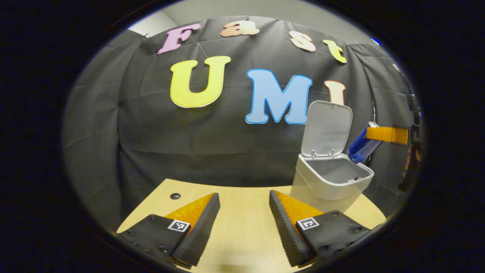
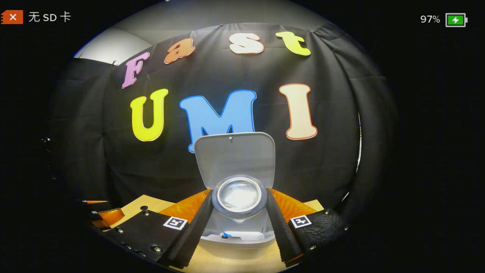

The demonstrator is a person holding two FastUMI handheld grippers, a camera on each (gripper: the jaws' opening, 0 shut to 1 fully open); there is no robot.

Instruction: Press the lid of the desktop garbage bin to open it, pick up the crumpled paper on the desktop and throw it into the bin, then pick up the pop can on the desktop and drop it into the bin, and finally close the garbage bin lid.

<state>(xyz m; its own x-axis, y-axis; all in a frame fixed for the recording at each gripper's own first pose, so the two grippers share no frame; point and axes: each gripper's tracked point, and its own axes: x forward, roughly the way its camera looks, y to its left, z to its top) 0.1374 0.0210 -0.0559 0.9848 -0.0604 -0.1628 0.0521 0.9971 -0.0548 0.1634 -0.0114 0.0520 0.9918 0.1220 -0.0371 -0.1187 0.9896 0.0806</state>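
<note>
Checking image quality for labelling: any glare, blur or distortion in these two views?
Right gripper view: bright glare on the pop can end, washing out detail; bin lid sharp. Left gripper view: evenly lit, fisheye bends the table edge; bin crisp, own fingers sharp.

Even overhead light, sharp focus, fisheye bending at edges, glare on the pop can (image 2: 239,195) end.

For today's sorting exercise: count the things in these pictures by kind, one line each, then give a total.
Garbage bin, lid up: 1
Pop can: 1
Grippers: 2, left gripper and right gripper
Table: 1
Total: 5
</note>
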